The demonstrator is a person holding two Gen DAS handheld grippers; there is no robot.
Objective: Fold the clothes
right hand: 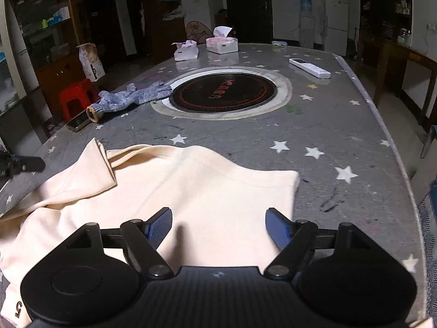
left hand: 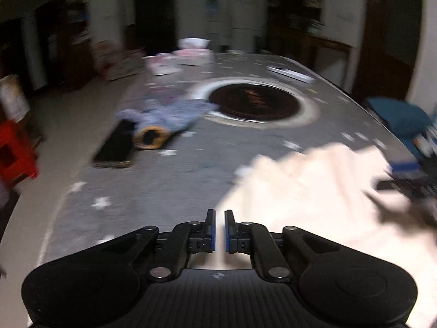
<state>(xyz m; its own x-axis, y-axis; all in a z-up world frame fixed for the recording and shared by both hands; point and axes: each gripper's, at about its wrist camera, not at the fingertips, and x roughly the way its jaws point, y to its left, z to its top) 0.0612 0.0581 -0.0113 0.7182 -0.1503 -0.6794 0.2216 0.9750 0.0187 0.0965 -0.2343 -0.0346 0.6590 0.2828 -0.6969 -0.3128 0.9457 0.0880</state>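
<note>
Dim room with dark cabinets, a red stool (right hand: 77, 97) at left, a fridge (right hand: 336, 19) at the far wall. Grey table (right hand: 341, 125) with white stars, a round dark hob (right hand: 223, 93) sunk in its middle.

Cream garment (right hand: 207, 191) spread at the near end of the table, long axis running left to right across the right wrist view. Right edge folded straight, ending just short of a star; left part bunched, one fold standing up and pointing toward the far left. A dark "5" printed near the bottom-left corner.

Right gripper (right hand: 218, 227) low over the garment, blue fingers (right hand: 161, 227) spread wide, nothing between them. Cannot tell whether touching the cloth.

Left gripper (left hand: 220, 231) at the garment's (left hand: 314, 188) left edge, fingers nearly together with a narrow slit between the pads; pale cloth visible in that slit, but cannot tell whether pinched. Left wrist view blurred.

Beyond the garment: a grey-blue glove (right hand: 131, 98) lying along the hob's left rim, cuff pointing toward the near left, a phone (right hand: 77, 124) just beside the cuff. Two tissue boxes (right hand: 221, 44) at the far end, a white remote (right hand: 310, 68) at the far right.
</note>
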